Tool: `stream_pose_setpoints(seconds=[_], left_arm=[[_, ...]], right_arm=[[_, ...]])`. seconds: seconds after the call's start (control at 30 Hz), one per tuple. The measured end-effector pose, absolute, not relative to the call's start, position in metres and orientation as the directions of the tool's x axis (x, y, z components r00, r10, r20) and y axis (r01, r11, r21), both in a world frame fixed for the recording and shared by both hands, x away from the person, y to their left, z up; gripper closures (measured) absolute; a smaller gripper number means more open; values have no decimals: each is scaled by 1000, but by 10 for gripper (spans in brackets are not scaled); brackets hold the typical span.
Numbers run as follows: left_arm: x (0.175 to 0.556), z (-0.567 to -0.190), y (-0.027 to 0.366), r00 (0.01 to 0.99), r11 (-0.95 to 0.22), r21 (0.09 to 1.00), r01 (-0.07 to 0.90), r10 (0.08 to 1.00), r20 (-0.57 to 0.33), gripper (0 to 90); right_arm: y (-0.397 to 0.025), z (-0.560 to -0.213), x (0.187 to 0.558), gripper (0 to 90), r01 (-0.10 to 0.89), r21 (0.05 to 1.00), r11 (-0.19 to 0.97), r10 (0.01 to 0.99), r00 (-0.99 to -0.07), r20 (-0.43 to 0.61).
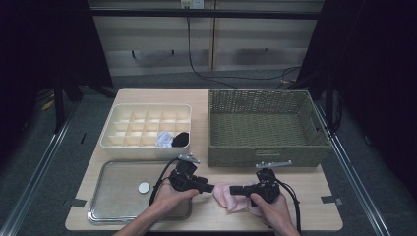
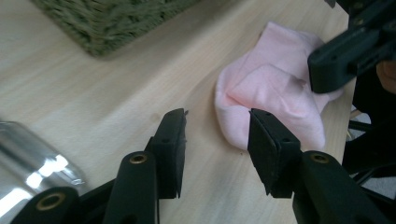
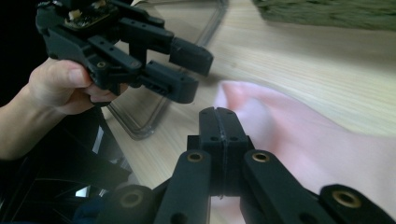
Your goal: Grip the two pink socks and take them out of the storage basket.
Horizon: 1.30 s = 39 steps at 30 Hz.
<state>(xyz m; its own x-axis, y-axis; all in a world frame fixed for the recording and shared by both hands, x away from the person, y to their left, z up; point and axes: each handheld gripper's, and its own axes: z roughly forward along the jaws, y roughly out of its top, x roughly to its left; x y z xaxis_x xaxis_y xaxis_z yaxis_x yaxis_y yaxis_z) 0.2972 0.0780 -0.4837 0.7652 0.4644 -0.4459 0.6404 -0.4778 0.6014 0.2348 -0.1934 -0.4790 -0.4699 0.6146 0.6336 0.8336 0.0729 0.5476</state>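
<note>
1. At the near edge of the wooden table (image 1: pixel 206 96), a pink cloth (image 1: pixel 231 197) is seen lying crumpled and flat on the wood, just in front of the woven green basket (image 1: pixel 265 123) and to the right of the metal tray (image 1: pixel 115 199).

2. The left gripper (image 1: pixel 209 187) is held in the person's left hand (image 1: pixel 169 196) at the left edge of the cloth; in the left gripper view its jaws are seen spread wide, one jaw just beside the folded end of the pink cloth (image 2: pixel 275 100) and the other over bare wood.

3. Nothing is gripped between those jaws.

4. The right gripper (image 1: pixel 235 190) is held in the right hand (image 1: pixel 273 209) and is pointed leftwards over the cloth.

5. In the right gripper view its two jaws are seen pressed fully together, with the pink cloth (image 3: pixel 317 140) lying beside and beneath them; whether any fold is pinched between them cannot be told.

6. In that same view the left gripper (image 3: pixel 194 72) is shown opposite, its jaws parted above the table near the tray's corner.

7. A small white disc (image 1: pixel 144 187) is seen inside the tray.

8. Behind the tray, a white divided organizer (image 1: pixel 147 125) is placed, with a white item (image 1: pixel 164 139) and a black item (image 1: pixel 181 139) lying in its front right compartments.
</note>
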Motion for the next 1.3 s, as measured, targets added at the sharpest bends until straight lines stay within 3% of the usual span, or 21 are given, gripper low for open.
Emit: stream_pose_setpoints(seconds=[0.07,0.1,0.3,0.47,0.6,0.7,0.83,0.93,1.0,1.13,1.3], left_arm=[[299,-483,81,760,-469,602,646,474,-445,568],[299,-483,82,761,-469,604,645,466,-451,568],[299,-487,77,764,-486,592,642,462,-450,569],[300,-490,65,764,-492,584,645,440,-472,515],[301,-494,58,761,-500,574,648,451,-467,472],[298,-495,58,779,-525,575,627,441,-446,663],[297,-493,58,794,-538,584,608,400,-458,821],[297,-493,58,793,-540,581,609,402,-457,835],[296,-493,58,793,-541,580,609,413,-448,839],[297,-496,60,797,-560,568,603,404,-448,846],[297,-499,63,786,-557,556,617,414,-459,856]], right_arm=[[-188,-478,236,882,831,550,78,621,-472,626],[-189,-477,236,812,831,553,68,630,-465,622],[-204,-482,233,649,842,538,48,689,-417,593],[-204,-491,228,630,861,504,69,672,-413,615],[-200,-494,229,732,870,489,65,631,-416,655],[-196,-495,229,882,867,494,73,620,-427,658],[-197,-487,232,900,852,522,46,593,-444,672],[-196,-484,233,900,846,532,43,586,-453,672],[-196,-485,232,779,845,532,44,611,-444,655],[-197,-492,231,662,863,503,55,631,-420,652],[-190,-498,227,628,872,482,84,630,-421,653]])
